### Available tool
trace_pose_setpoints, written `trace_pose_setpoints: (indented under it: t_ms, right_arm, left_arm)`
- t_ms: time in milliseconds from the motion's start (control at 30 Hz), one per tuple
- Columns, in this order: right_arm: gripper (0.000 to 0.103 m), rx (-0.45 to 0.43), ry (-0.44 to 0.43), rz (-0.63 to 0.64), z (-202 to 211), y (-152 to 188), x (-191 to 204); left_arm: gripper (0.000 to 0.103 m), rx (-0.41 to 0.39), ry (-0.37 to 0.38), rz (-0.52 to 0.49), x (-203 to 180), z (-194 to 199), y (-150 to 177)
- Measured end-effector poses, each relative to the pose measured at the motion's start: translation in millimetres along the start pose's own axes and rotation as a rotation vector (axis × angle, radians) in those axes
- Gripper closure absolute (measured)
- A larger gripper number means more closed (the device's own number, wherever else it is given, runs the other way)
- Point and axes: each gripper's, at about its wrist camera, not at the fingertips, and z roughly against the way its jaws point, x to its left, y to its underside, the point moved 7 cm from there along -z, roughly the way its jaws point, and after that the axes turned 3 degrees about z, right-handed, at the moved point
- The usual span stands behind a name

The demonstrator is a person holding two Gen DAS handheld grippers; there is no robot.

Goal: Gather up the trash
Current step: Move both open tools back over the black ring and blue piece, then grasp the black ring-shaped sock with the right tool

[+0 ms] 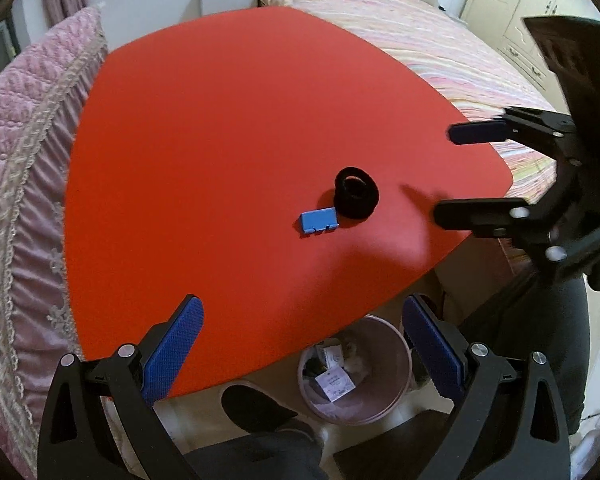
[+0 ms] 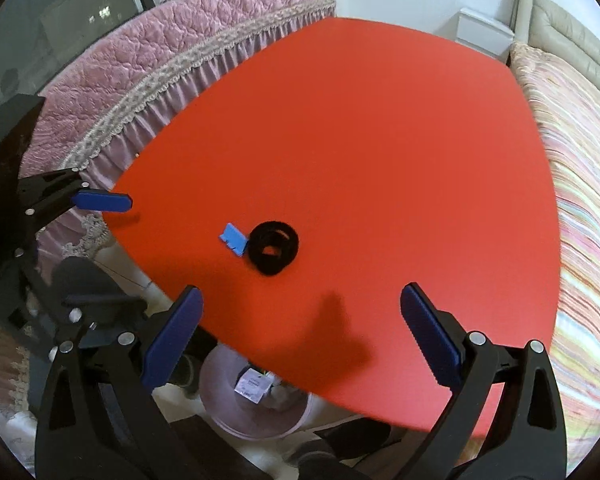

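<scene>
A small blue block (image 1: 318, 221) lies on the red table (image 1: 228, 152), touching a black coiled roll (image 1: 356, 193) on its right. In the right wrist view the blue block (image 2: 234, 239) lies left of the black roll (image 2: 274, 247). My left gripper (image 1: 300, 344) is open and empty above the table's near edge. My right gripper (image 2: 300, 332) is open and empty, a short way before the roll. The right gripper also shows in the left wrist view (image 1: 456, 174), open, to the right of the roll. The left gripper shows in the right wrist view (image 2: 112, 248), open, at the table's left edge.
A pink trash bin (image 1: 356, 372) with papers inside stands on the floor under the table's near edge; it also shows in the right wrist view (image 2: 256, 396). A pink quilted cover (image 1: 24, 152) is on the left and a striped bed (image 1: 440, 48) on the right.
</scene>
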Motion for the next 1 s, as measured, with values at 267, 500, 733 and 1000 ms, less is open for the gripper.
trace_pose_setpoints:
  t_ms: [267, 500, 733, 1000]
  right_arm:
    - [0.018, 0.042, -0.028, 0.014, -30, -8, 4]
    - [0.035, 0.063, -0.038, 0.015, -44, -12, 10]
    - [0.046, 0.054, -0.019, 0.042, -50, -18, 10]
    - [0.072, 0.056, 0.012, 0.049, -52, -22, -1]
  left_arm:
    - [0.008, 0.019, 0.017, -0.004, -6, -15, -4]
    - [0.008, 0.027, 0.028, -0.004, -11, -26, -8]
    - [0.008, 0.024, 0.019, 0.001, -11, -31, -12]
    - [0.008, 0.014, -0.007, 0.027, -6, -39, -23]
